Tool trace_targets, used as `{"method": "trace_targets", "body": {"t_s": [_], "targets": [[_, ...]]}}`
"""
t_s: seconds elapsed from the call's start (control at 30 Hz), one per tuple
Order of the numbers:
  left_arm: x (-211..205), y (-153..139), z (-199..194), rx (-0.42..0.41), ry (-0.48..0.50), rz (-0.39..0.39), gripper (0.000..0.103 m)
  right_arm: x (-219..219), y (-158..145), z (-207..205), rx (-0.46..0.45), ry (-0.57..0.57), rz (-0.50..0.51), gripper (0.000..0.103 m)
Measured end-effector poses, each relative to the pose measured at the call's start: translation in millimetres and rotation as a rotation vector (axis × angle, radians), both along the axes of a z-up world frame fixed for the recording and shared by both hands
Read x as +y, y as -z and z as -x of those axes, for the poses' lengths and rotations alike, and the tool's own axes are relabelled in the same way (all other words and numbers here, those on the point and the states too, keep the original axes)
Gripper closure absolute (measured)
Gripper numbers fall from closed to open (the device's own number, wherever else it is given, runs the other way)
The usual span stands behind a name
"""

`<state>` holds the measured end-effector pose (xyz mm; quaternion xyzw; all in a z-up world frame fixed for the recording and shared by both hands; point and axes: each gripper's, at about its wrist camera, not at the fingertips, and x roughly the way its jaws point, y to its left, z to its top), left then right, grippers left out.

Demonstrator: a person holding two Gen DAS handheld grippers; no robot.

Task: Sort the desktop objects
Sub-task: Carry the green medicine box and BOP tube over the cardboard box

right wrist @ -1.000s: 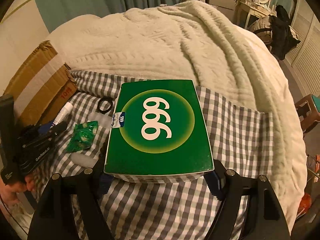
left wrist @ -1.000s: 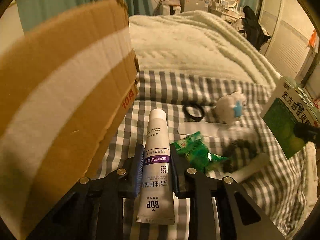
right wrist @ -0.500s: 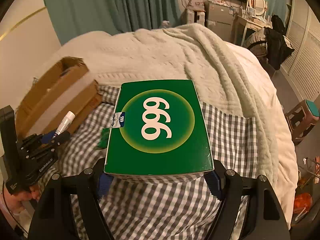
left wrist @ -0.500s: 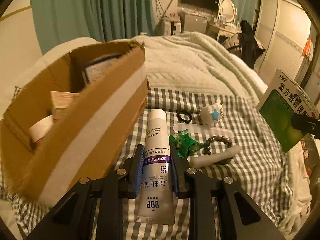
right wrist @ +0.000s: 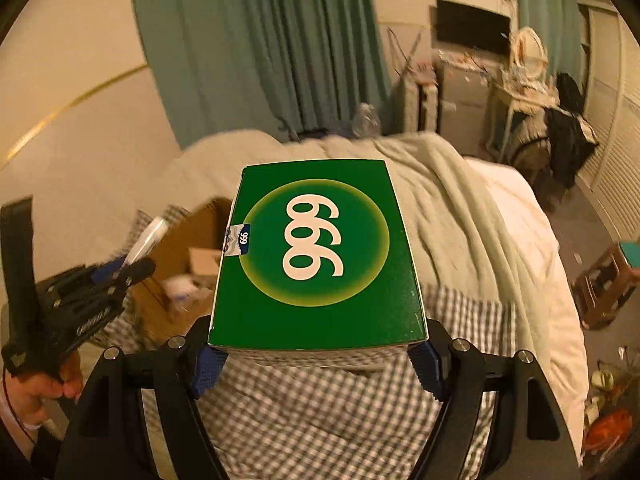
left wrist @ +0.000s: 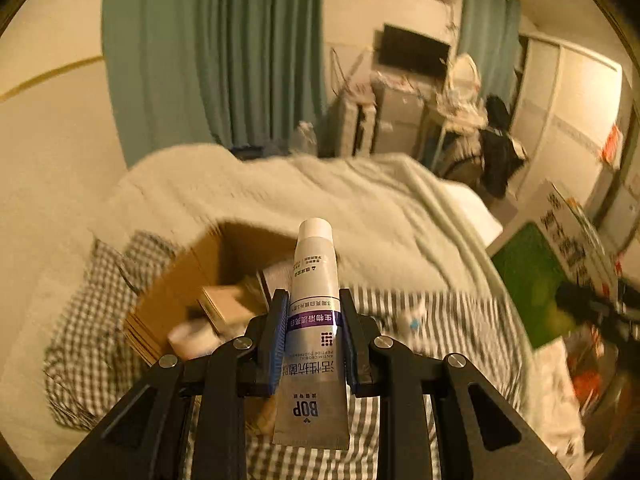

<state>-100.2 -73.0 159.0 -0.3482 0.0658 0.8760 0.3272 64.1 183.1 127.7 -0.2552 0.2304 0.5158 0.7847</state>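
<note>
Left gripper [left wrist: 313, 344] clamps the BOP toothpaste tube [left wrist: 314, 312] aloft over the open cardboard box [left wrist: 188, 292] on the checked cloth [left wrist: 76, 344], while right gripper [right wrist: 318, 364] grips the green 999 box [right wrist: 318, 252] high, further right.

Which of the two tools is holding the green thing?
The right tool. It clamps the green box marked 999 by its sides, above the checked cloth. The left tool grips a white tube instead, over the cardboard box.
</note>
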Motion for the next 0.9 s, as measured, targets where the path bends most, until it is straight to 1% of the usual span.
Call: {"method": "trace_targets", "body": {"t_s": [0.07,0.13,0.17,0.2,0.23,0.27,0.3,0.33,0.4,0.43,0.47,0.5,0.57,0.6,0.7,0.8,0.9], "targets": [[2,-24,10,0.011,-0.010,-0.013,0.079,10,-17,16,-0.003,-0.022,-0.025,0.027],[5,-42,19,0.017,-0.008,-0.023,0.079,24,-31,28,-0.005,-0.037,-0.040,0.027],[6,-47,27,0.013,-0.009,-0.027,0.079,34,-37,35,-0.018,-0.043,-0.031,0.027],[3,-48,33,-0.006,-0.023,-0.044,0.079,49,-41,44,-0.061,-0.044,-0.016,0.027],[-2,-46,40,-0.044,-0.032,-0.063,0.079,55,-41,47,-0.081,-0.037,-0.014,0.027],[-7,-40,48,-0.082,-0.053,-0.074,0.079,68,-39,52,-0.084,-0.025,-0.010,0.027],[-15,-31,53,-0.109,-0.090,-0.085,0.079,75,-35,54,-0.067,-0.027,-0.005,0.027],[-23,-17,57,-0.133,-0.121,-0.091,0.079,82,-30,55,-0.048,-0.023,-0.011,0.027],[-42,16,63,-0.148,-0.171,-0.108,0.079,92,-11,55,0.011,0.004,-0.039,0.027],[-46,32,70,-0.169,-0.193,-0.062,0.079,92,-4,54,0.038,0.006,-0.057,0.027],[-46,43,77,-0.206,-0.192,-0.016,0.079,97,6,53,0.075,0.002,-0.062,0.027],[-49,52,86,-0.248,-0.194,-0.006,0.079,106,17,51,0.096,0.007,-0.043,0.027],[-60,61,98,-0.296,-0.212,-0.055,0.079,120,32,50,0.110,0.017,-0.029,0.027],[-63,65,103,-0.302,-0.227,-0.051,0.079,131,40,52,0.129,0.006,-0.022,0.027],[-63,70,112,-0.272,-0.255,0.007,0.079,146,55,60,0.151,-0.010,-0.026,0.027],[-61,75,121,-0.267,-0.242,0.025,0.079,161,70,62,0.152,-0.026,-0.011,0.027],[-54,83,129,-0.276,-0.222,0.063,0.079,171,83,59,0.157,-0.023,0.006,0.027]]}}
